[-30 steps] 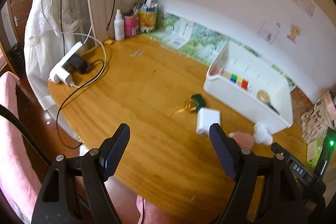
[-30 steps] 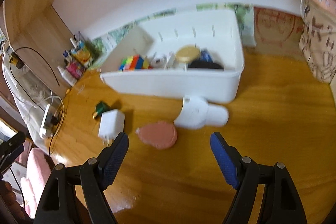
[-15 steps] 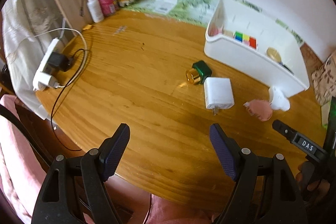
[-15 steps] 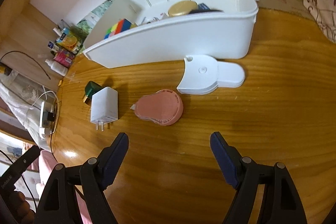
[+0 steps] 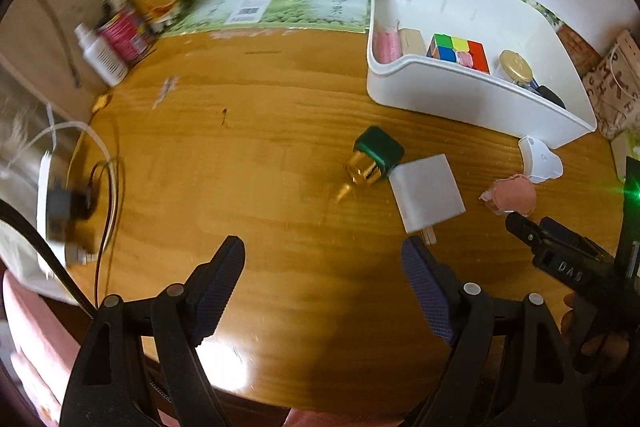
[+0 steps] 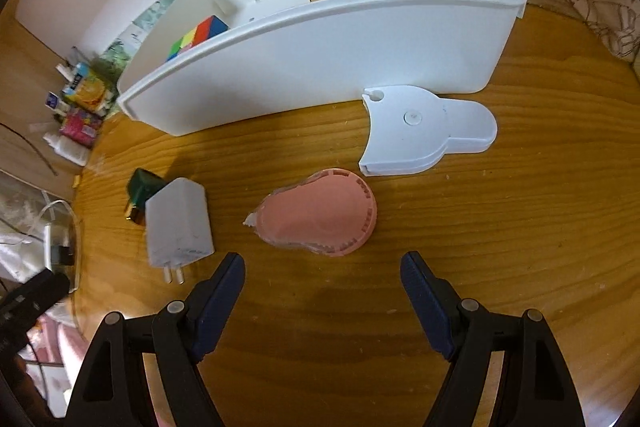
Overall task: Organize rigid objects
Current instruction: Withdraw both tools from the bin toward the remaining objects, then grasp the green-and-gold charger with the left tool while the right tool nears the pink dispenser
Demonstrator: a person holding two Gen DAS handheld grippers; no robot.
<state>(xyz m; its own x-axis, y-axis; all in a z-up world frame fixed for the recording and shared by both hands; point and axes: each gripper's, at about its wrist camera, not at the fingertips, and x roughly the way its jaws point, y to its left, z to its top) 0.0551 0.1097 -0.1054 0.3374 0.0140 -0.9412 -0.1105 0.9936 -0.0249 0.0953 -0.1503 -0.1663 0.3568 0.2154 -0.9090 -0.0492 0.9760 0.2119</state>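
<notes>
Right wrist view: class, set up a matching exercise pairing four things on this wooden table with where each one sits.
Things:
1. colourful puzzle cube
2. flat pink teardrop-shaped plastic case
3. white square plug-in charger
4. flat white plastic piece with a rounded tab

Places:
A. on the table against the white plastic bin's front wall
B. inside the bin
C. touching the green and gold bottle
D. just ahead of the open right hand-held gripper

Pairs: 1-B, 2-D, 3-C, 4-A
</notes>
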